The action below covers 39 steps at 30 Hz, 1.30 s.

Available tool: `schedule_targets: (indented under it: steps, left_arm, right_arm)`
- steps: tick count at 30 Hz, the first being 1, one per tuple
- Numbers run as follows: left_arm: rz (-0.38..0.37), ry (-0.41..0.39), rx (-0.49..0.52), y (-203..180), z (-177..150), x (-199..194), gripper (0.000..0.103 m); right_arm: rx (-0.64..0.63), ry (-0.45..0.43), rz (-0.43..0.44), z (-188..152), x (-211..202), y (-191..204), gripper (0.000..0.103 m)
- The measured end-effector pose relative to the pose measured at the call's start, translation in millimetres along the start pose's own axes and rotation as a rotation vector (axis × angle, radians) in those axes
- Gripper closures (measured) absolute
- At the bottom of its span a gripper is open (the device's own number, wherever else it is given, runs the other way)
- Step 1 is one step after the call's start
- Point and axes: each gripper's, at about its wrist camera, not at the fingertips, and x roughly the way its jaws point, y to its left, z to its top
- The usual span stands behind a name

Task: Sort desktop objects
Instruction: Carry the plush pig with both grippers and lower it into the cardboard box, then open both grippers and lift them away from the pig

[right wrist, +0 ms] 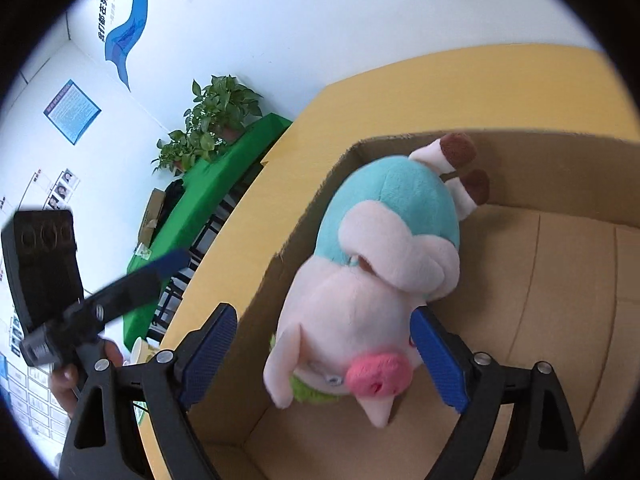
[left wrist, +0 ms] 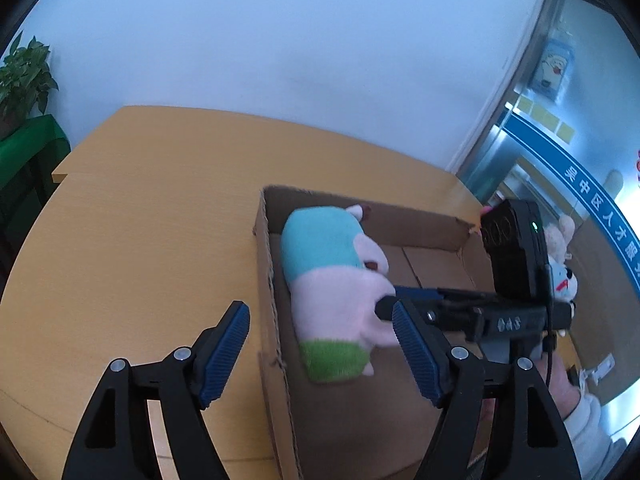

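A plush pig (left wrist: pixel 336 292), teal, pink and green, lies in an open cardboard box (left wrist: pixel 266 280) on the yellow table. In the right wrist view the pig (right wrist: pixel 368 280) lies between my right gripper's (right wrist: pixel 326 348) wide-open fingers, leaning on the box's left wall (right wrist: pixel 304 224); the right finger touches its side. The right gripper also shows in the left wrist view (left wrist: pixel 390 298), reaching into the box at the pig. My left gripper (left wrist: pixel 320 320) is open and empty, hovering over the box's left wall. It shows in the right wrist view (right wrist: pixel 168 264) at the left.
More plush toys (left wrist: pixel 562 264) lie beyond the box's right side. The yellow table (left wrist: pixel 140 220) extends left of the box. A green-covered side table with potted plants (right wrist: pixel 216 120) stands beyond the table edge. Walls carry posters.
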Motion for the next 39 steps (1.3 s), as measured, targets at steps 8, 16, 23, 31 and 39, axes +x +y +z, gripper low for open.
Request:
schedule_targets:
  steps: [8, 16, 23, 31, 39]
  left_arm:
    - [-0.024, 0.138, 0.144, -41.5, -60.4, 20.2, 0.03]
    - [0.04, 0.175, 0.246, -65.7, -81.1, 40.3, 0.03]
    - [0.059, 0.174, 0.287, -70.4, -84.1, 41.2, 0.03]
    - [0.045, 0.178, 0.289, -61.8, -80.5, 36.7, 0.03]
    - [0.027, 0.178, 0.258, -60.1, -76.1, 32.1, 0.03]
  right_arm:
    - [0.077, 0.068, 0.039, -1.3, 31.9, -15.7, 0.026]
    - [-0.044, 0.071, 0.006, 16.6, 41.8, -3.1, 0.031]
    - [0.033, 0.023, 0.028, 8.2, 33.5, -24.7, 0.02]
    - [-0.066, -0.06, -0.073, -4.9, -71.6, 0.0, 0.02]
    - [-0.076, 0.035, -0.453, -118.2, -196.0, -50.1, 0.02]
